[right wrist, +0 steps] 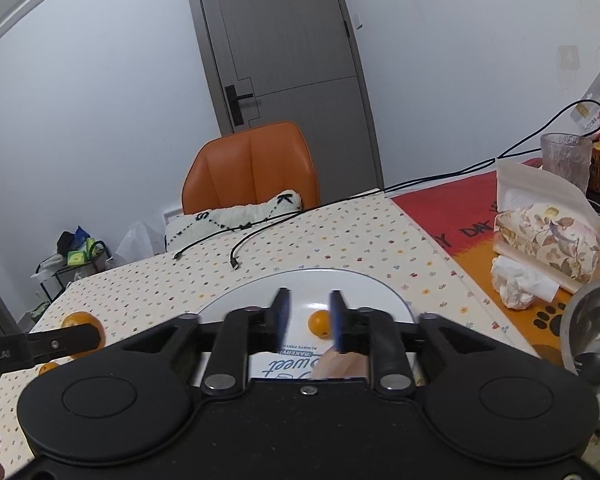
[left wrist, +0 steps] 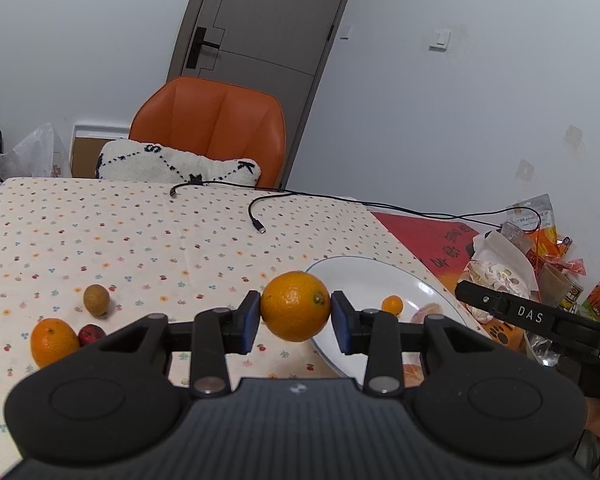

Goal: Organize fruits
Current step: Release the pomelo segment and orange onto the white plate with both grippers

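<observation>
Orange (left wrist: 295,306) pinched between left gripper (left wrist: 295,317) fingers; plate (left wrist: 364,276) just right-forward of them; right gripper (right wrist: 310,322) fingers spread, empty.

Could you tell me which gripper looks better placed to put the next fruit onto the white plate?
Left, probably. The left gripper is already shut on an orange beside the white plate's rim. The right gripper hangs open and empty over the plate, near a small orange fruit.
</observation>
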